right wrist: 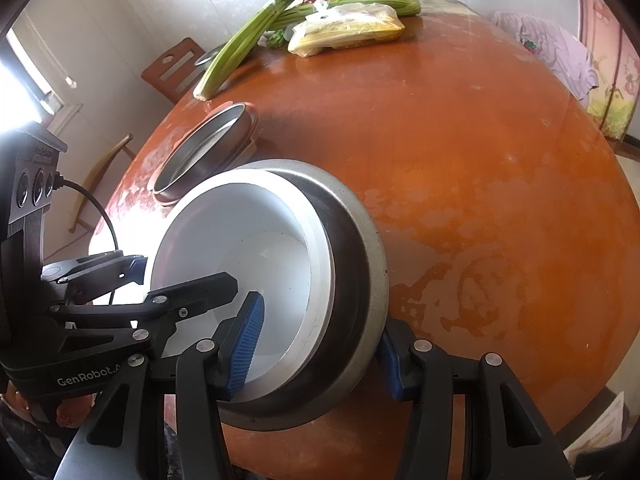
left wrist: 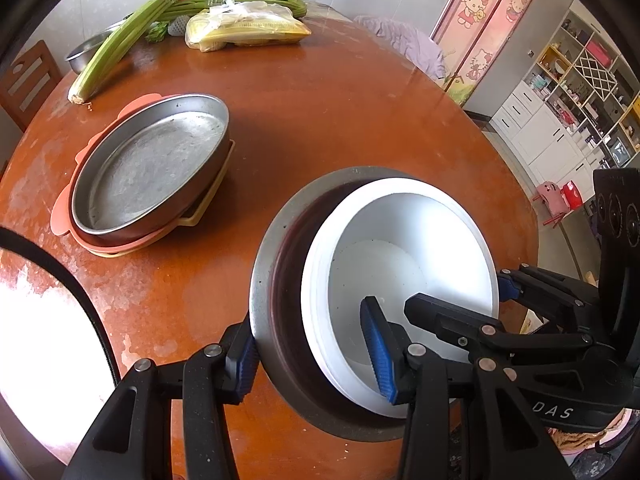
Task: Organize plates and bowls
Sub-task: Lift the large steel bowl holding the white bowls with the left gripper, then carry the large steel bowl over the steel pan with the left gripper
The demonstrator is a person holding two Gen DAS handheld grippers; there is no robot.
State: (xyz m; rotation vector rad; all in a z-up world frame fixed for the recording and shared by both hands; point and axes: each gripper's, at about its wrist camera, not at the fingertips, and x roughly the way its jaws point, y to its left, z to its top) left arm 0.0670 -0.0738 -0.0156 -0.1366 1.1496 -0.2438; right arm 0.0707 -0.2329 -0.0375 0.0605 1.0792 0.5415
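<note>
both grippers pinch the same nested stack near the front edge of the round orange-brown table (left wrist: 340, 92): a white bowl (left wrist: 420, 248) sitting inside a grey metal bowl (left wrist: 272, 264). the left gripper (left wrist: 316, 356) clamps the stack's left wall, one blue pad outside the metal, the other inside the white bowl. the right gripper (right wrist: 316, 348) does the same on the right wall. in the right wrist view the stack looks tilted; whether it touches the table i cannot tell. just beyond it to the left, a shallow metal pan (left wrist: 152, 168) rests on pink and yellow plates (left wrist: 120, 246). far back lie celery stalks (left wrist: 132, 36), a bagged yellow packet (left wrist: 248, 28) and a small steel bowl (left wrist: 86, 54), well apart from the stack.
</note>
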